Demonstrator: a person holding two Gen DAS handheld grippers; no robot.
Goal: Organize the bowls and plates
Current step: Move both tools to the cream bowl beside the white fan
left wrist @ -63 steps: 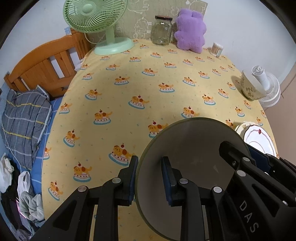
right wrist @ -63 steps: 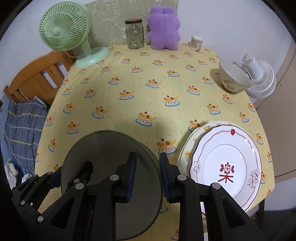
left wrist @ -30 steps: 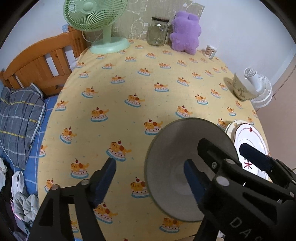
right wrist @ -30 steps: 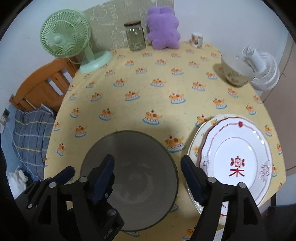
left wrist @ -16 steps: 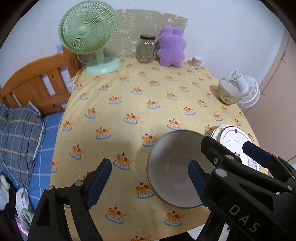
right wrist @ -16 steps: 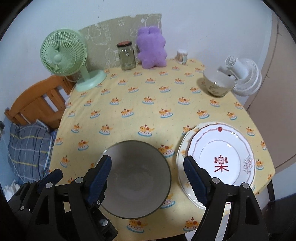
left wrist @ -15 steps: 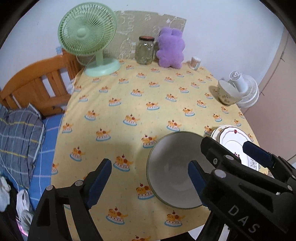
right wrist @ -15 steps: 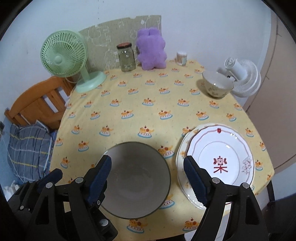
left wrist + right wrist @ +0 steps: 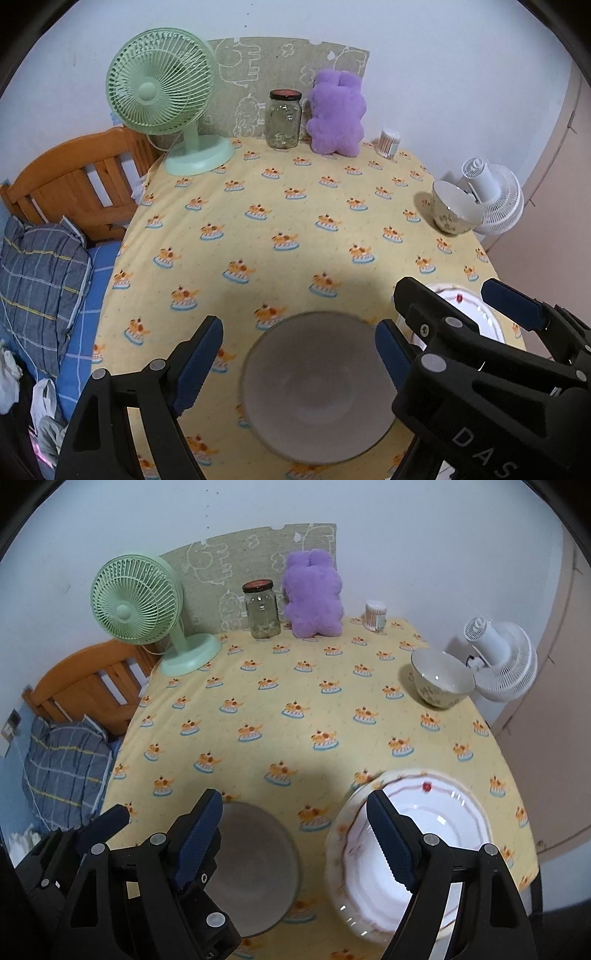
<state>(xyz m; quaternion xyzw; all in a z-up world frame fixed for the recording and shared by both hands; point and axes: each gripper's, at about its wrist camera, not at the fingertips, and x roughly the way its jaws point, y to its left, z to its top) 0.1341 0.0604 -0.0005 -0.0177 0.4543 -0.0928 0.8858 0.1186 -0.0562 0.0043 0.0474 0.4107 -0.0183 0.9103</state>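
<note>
Now that both grippers have let go of the grey bowl [image 9: 317, 391] and risen from it, it sits alone on the yellow cake-print tablecloth [image 9: 295, 221] near the front edge, just left of the stacked plates [image 9: 439, 849]; this placement looks finished. Spread wide and gripping nothing, the left gripper [image 9: 295, 354] hangs above the bowl, its blue pads clear of the rim on both sides. Equally wide and empty, the right gripper [image 9: 291, 838] hovers over the gap between bowl and plates. Remaining work is probably the floral bowl [image 9: 441, 683], well apart at the far right edge, close to the white fan [image 9: 498, 661] behind it; a careless reach could nudge it off or into the fan. Between near and far dishes the cloth is bare, giving easy room to cross. Along the back stand the green fan [image 9: 162, 99], glass jar [image 9: 283, 120], purple plush [image 9: 336, 114] and cotton-swab tub [image 9: 389, 142], out of the way.
</note>
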